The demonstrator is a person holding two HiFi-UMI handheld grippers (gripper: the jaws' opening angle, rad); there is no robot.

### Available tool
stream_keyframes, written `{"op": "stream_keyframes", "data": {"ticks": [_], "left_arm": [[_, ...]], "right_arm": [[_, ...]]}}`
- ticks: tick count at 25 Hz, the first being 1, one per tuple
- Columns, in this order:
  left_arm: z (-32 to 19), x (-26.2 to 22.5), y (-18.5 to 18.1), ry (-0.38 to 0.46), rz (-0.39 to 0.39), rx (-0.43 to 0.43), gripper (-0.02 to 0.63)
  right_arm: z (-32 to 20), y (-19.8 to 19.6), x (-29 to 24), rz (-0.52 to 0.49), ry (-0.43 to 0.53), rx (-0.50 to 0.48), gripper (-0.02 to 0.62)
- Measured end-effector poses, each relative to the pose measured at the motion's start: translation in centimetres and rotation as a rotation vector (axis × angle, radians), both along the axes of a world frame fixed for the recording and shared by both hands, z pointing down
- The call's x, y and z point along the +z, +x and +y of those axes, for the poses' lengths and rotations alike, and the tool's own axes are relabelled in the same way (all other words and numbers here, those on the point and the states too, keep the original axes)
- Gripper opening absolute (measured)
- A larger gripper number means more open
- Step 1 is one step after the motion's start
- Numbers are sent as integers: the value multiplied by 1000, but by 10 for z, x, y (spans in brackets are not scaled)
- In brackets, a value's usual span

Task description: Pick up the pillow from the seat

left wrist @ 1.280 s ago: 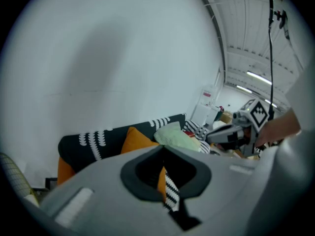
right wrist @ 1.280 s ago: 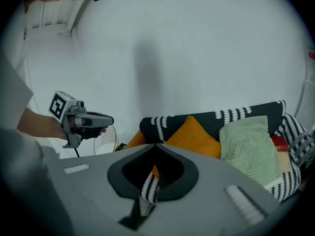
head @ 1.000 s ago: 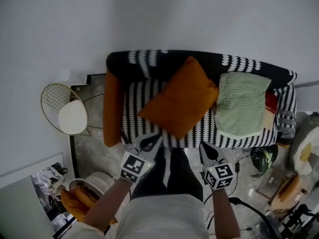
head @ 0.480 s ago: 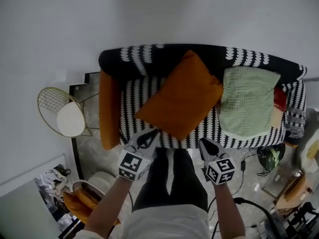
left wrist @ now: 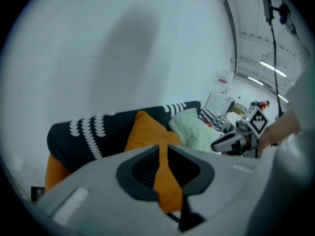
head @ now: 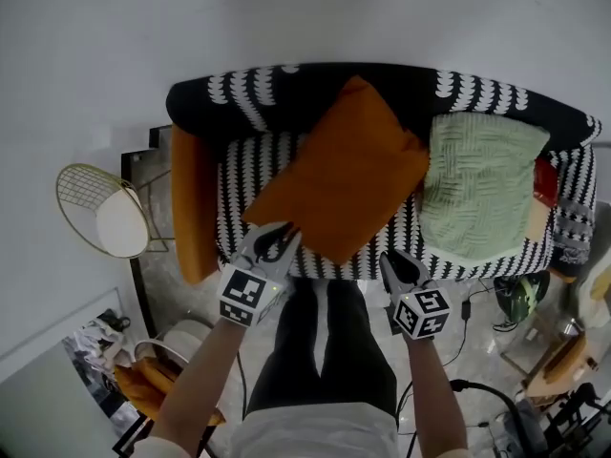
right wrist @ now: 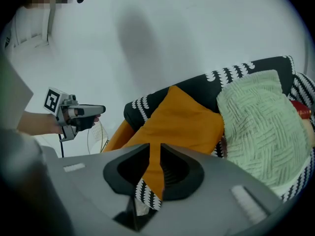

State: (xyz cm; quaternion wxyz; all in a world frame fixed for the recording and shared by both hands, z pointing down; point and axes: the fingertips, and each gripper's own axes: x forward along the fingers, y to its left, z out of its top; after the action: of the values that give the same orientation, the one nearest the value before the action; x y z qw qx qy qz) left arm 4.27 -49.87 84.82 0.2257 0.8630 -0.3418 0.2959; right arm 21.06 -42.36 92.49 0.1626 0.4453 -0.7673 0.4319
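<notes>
Orange pillow [head: 339, 184] sits on the seat of the sofa [head: 246, 175], roughly mid-seat, turned diamond-wise: top corner leans on the sofa's black backrest, bottom corner reaches the sofa's front edge. The sofa cover is black-and-white scallop stripe. Green knit pillow [head: 482, 194] is on the right half of the seat, touching the orange pillow's right corner and also propped on the backrest. Something red pokes out behind it at the sofa's right end; can't tell what. Orange armrest [head: 191, 208] closes the sofa's left end. Left hand-held gripper [head: 279, 239] is at the sofa's front edge, tips over the orange pillow's lower-left edge. Its jaws are a narrow slit apart and have just been opening, clamping nothing; the left gripper view shows only pillow fabric beyond the gap. Right hand-held gripper [head: 391, 256] is at the sofa's front edge just right of the pillow's bottom corner, tips short of the fabric. Its jaws stand the same way, slightly parted and just been opening, empty; the gap shows the pillow and striped cover beyond. Both point down and in toward the sofa, one either side of the pillow's bottom corner. The person's legs [head: 325, 351] stand right against the sofa front between the two. A gold wire chair [head: 100, 219] with a white round seat stands off the sofa's left end.
</notes>
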Motion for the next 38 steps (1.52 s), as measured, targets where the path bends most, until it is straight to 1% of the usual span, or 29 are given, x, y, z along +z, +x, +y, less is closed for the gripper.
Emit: {"op": "stream_keyframes", "data": {"ticks": [5, 13, 16, 20, 23, 25, 29, 32, 34, 36, 38], "left_arm": [[-15, 38, 4, -6, -30, 16, 78], [-31, 98, 4, -45, -80, 40, 117], [-43, 120, 4, -62, -105, 46, 150], [-59, 147, 3, -64, -145, 46, 195], [-70, 163, 3, -65, -158, 41, 235], [-76, 174, 1, -70, -170, 47, 265], [-82, 195, -3, -104, -209, 74, 322], [-86, 217, -6, -153, -229, 68, 393], [-89, 230, -6, -192, -238, 65, 447], [-91, 243, -7, -240, -247, 68, 493], [-93, 256, -11, -278, -246, 62, 511]], "right_arm": [[-5, 8, 46, -5, -44, 33, 112], [-16, 18, 110, -47, -118, 88, 181], [-22, 20, 136, -62, -152, 102, 226], [-29, 20, 169, -78, -186, 115, 263], [-31, 21, 191, -93, -214, 147, 295], [-33, 22, 203, -111, -232, 182, 329], [-35, 23, 225, -129, -257, 218, 375], [-36, 26, 241, -153, -279, 228, 415], [-37, 28, 251, -191, -301, 241, 462], [-39, 29, 258, -237, -319, 256, 493], [-41, 30, 264, -271, -329, 266, 512]]}}
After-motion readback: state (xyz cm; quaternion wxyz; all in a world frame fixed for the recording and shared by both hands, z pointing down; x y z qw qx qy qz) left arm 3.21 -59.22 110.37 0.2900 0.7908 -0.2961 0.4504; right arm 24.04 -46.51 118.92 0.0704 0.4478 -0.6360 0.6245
